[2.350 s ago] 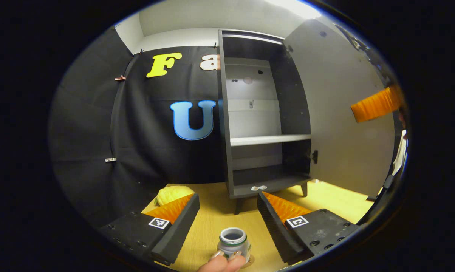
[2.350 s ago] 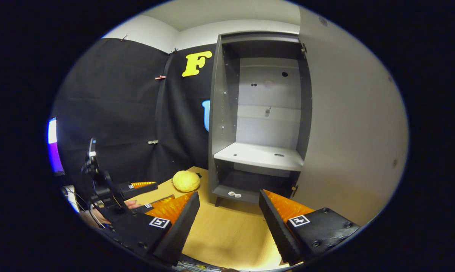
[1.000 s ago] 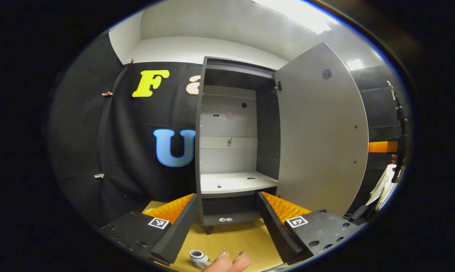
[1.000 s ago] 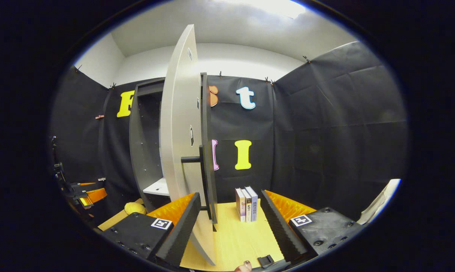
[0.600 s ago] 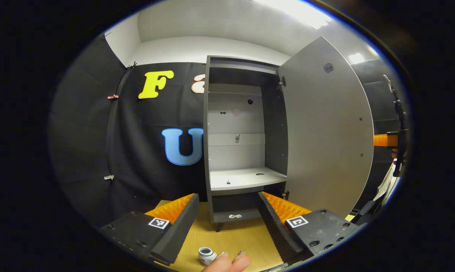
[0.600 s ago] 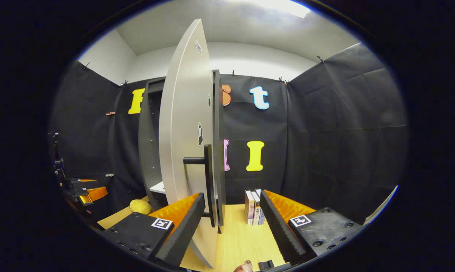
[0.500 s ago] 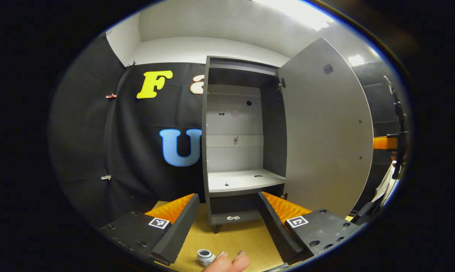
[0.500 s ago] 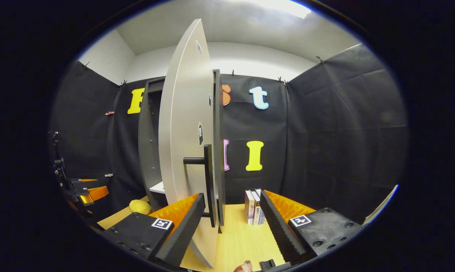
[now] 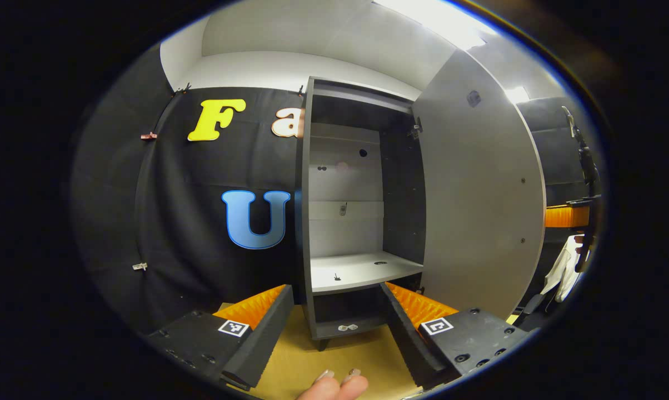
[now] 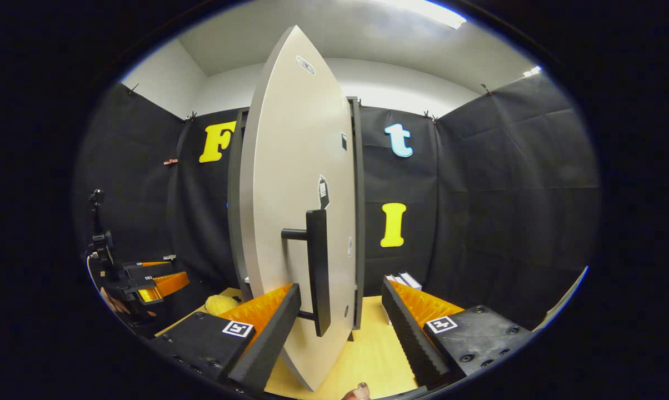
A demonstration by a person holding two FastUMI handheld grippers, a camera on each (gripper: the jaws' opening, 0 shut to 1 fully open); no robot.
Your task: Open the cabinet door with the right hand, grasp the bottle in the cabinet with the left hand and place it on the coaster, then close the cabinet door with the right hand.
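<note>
Compared with a second ago, the cabinet door [image 10: 295,222] has swung a little toward closing, its outer face with the long bar handle [image 10: 316,272] now turned more toward the right gripper view, and the bottle that showed by the near edge of the table [image 9: 306,361] has slipped below the left gripper view; from the earlier frames it stands near that edge, and whether squarely on the coaster cannot be told now. Judging by that, the step in hand is the last one, shutting the door. Both grippers are released: the right gripper [image 10: 340,322] has its jaws spread wide with the handle standing just ahead between them, apparently not pinched, and the left gripper [image 9: 334,316] hangs with jaws apart and nothing in them, facing the open cabinet [image 9: 357,222] and its bare shelf [image 9: 362,269]. To close well, I judge it best to push the door on or near the handle, far from the hinges [image 9: 415,129], following the arc of the swing rather than shoving straight, and to slow near the frame so the light cabinet on its thin legs does not rock or slide on the table. Keeping the left gripper back from the opening would avoid the door catching it.
</note>
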